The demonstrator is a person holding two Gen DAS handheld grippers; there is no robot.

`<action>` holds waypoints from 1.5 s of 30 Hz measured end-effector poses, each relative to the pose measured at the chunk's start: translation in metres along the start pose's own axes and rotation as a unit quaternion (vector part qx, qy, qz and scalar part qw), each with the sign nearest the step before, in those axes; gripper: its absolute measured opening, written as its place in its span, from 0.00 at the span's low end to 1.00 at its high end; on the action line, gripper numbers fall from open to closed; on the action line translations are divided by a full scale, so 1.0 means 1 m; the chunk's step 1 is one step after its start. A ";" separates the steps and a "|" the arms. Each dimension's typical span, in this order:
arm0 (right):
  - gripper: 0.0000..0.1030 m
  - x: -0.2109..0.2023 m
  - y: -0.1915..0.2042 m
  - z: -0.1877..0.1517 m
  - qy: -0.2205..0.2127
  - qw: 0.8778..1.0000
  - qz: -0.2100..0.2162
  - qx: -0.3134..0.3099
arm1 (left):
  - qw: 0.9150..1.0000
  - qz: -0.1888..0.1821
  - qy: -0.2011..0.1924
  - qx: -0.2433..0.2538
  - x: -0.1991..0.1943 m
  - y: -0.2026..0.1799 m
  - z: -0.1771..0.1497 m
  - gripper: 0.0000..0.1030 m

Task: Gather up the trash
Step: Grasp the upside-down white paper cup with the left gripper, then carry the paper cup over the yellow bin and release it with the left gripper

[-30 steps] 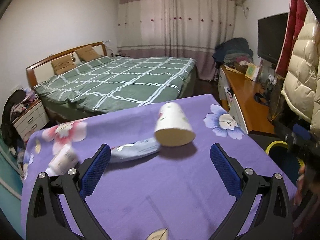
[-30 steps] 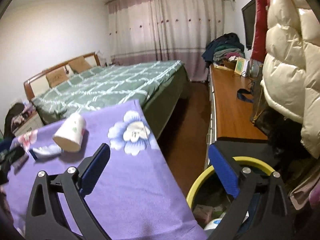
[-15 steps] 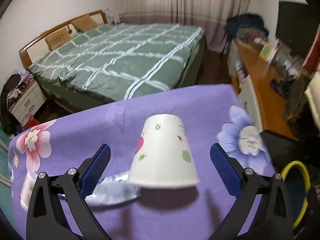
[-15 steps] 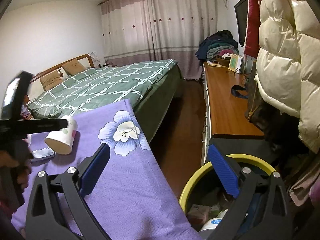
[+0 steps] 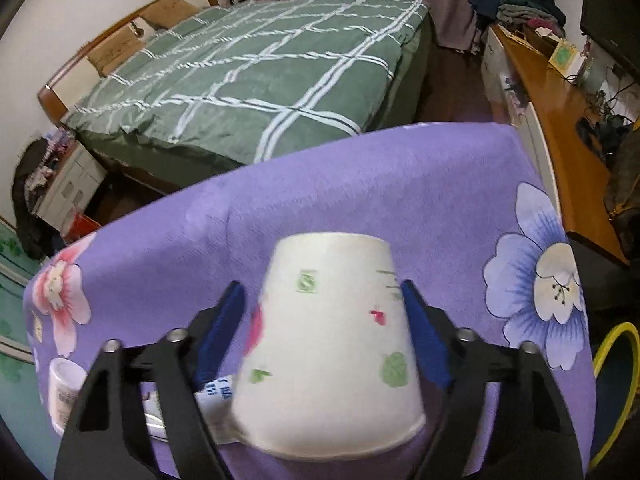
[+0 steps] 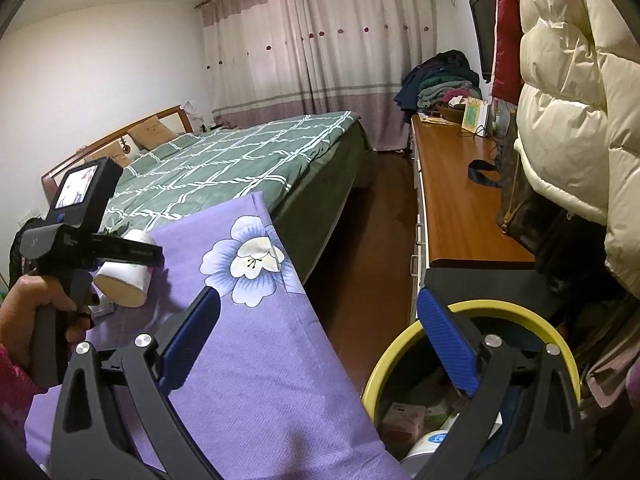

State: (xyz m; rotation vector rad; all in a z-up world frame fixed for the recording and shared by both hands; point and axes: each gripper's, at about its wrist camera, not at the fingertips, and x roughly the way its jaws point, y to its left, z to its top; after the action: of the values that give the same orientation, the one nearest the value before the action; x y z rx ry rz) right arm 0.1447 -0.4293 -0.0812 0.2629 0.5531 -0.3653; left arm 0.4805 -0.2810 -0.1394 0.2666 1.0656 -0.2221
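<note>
Yellow-rimmed bin (image 6: 400,344): packaging inside | paper cup (image 5: 332,344): tipped, between left jaws

paper cup (image 5: 328,344): matt | tablecloth (image 5: 360,184): woven cloth | desk (image 6: 460,196): glossy wood

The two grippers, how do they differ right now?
The left gripper has a paper cup lying on its side between its fingers, which sit close at the cup's sides; the right gripper is wide open around nothing. The left is over the purple cloth; the right hangs by the cloth's edge, above the yellow-rimmed bin. Both have blue pads on black frames.
</note>
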 end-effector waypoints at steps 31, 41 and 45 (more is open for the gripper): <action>0.91 -0.096 -0.095 -0.034 0.002 1.000 -0.022 0.023 | 0.981 -0.114 -0.098 0.121 -0.141 -0.145 -0.068 0.62; 0.91 -0.129 -0.162 -0.071 0.020 0.996 -0.070 0.058 | 0.961 -0.177 -0.073 0.201 -0.150 -0.281 -0.111 0.62; 0.91 -0.138 -0.181 -0.077 0.018 0.993 -0.080 0.081 | 0.955 -0.193 -0.058 0.217 -0.146 -0.318 -0.125 0.62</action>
State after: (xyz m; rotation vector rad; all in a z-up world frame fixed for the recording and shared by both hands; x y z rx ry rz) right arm -0.0727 -0.5299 -0.0940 0.3835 0.5815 -0.5623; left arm 0.2112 -0.5342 -0.1025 0.4318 0.9376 -0.8209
